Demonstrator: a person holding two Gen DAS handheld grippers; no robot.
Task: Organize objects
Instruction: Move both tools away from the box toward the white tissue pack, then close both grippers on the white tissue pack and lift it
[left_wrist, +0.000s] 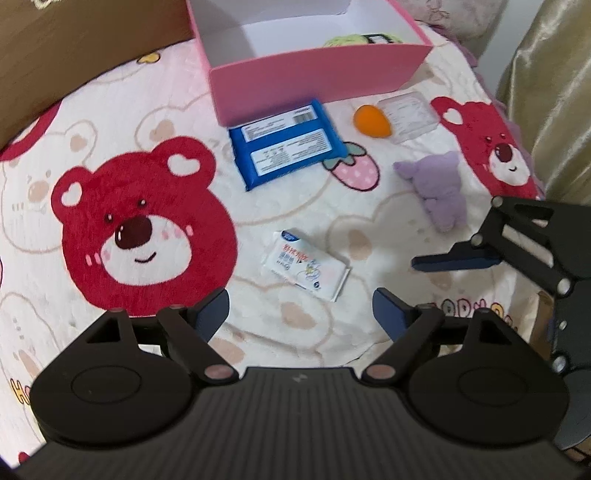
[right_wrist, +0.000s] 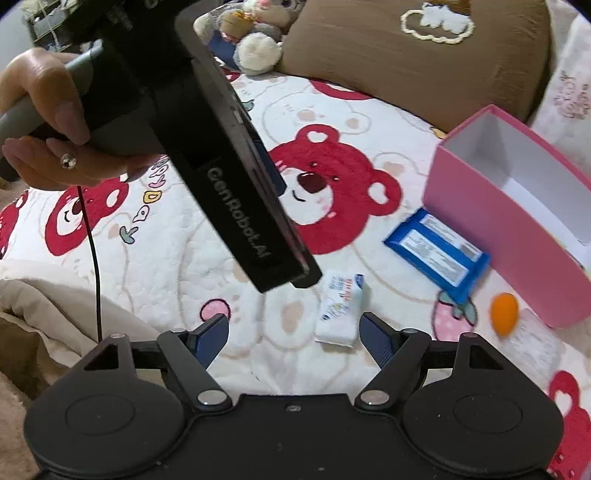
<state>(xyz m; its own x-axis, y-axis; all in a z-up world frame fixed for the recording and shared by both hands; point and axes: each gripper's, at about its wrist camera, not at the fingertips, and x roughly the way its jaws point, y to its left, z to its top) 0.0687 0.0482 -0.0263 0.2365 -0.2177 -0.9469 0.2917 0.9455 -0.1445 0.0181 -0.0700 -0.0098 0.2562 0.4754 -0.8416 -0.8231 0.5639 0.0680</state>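
Observation:
A small white tissue pack (left_wrist: 304, 264) lies on the bear-print blanket just ahead of my left gripper (left_wrist: 301, 312), which stands open and holds nothing. Further off are a blue wipes pack (left_wrist: 288, 144), an orange sponge (left_wrist: 369, 120), a clear plastic case (left_wrist: 408, 114) and a purple plush (left_wrist: 436, 188). An open pink box (left_wrist: 314, 70) holds a green item (left_wrist: 354, 38). In the right wrist view my right gripper (right_wrist: 293, 325) is open and holds nothing, with the tissue pack (right_wrist: 341, 310) by its right finger. The blue pack (right_wrist: 437, 251) and the sponge (right_wrist: 503, 308) lie beside the pink box (right_wrist: 517, 229).
A person's hand (right_wrist: 48, 122) holds the left gripper's body (right_wrist: 240, 184), which crosses the right wrist view above the blanket. A brown pillow (right_wrist: 406, 55) and a plush rabbit (right_wrist: 255, 37) lie at the back. A beige cover (right_wrist: 37, 306) bunches at the left. A right gripper finger (left_wrist: 454, 259) reaches in.

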